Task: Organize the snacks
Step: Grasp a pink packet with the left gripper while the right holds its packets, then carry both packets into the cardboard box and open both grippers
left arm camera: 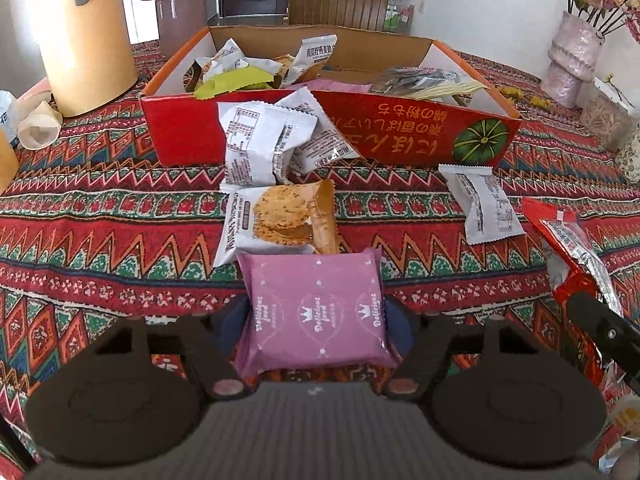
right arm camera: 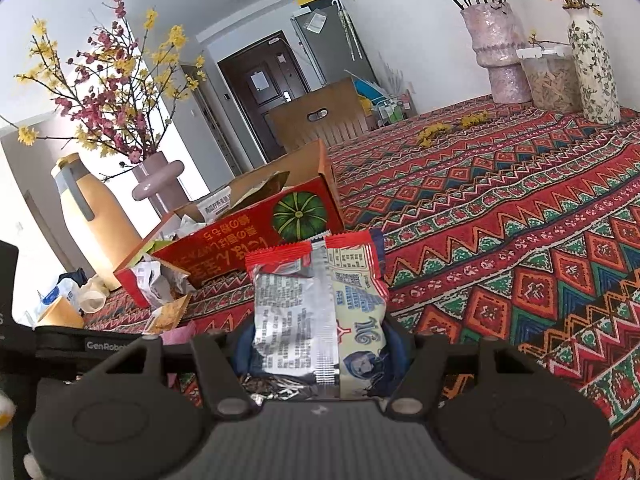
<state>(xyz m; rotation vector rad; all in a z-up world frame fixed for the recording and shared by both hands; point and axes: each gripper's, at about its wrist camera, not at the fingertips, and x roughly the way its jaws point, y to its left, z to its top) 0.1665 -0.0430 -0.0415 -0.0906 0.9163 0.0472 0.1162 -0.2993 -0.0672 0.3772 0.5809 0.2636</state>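
Note:
A purple snack packet [left arm camera: 316, 280] lies on the patterned tablecloth between the jaws of my left gripper [left arm camera: 316, 314], whose blue pads [left arm camera: 234, 328] touch both its sides. Beyond it lie a cookie packet [left arm camera: 280, 216] and white packets [left arm camera: 260, 140] leaning on the red cardboard box [left arm camera: 400, 128], which holds several snacks. Another white packet [left arm camera: 484, 204] lies to the right. My right gripper [right arm camera: 320, 344] is shut on a red and silver snack packet [right arm camera: 312, 304], held above the cloth to the right of the box [right arm camera: 240, 240]. That packet [left arm camera: 576, 248] also shows at the left wrist view's right edge.
A tall yellow jug [left arm camera: 88, 32] and a paper cup [left arm camera: 38, 128] stand left of the box. A pink vase [left arm camera: 572, 60] and a clear jar [left arm camera: 608, 120] stand at the far right. A floral vase [right arm camera: 592, 72] stands beside them. Patterned cloth [right arm camera: 520, 220] stretches right of the box.

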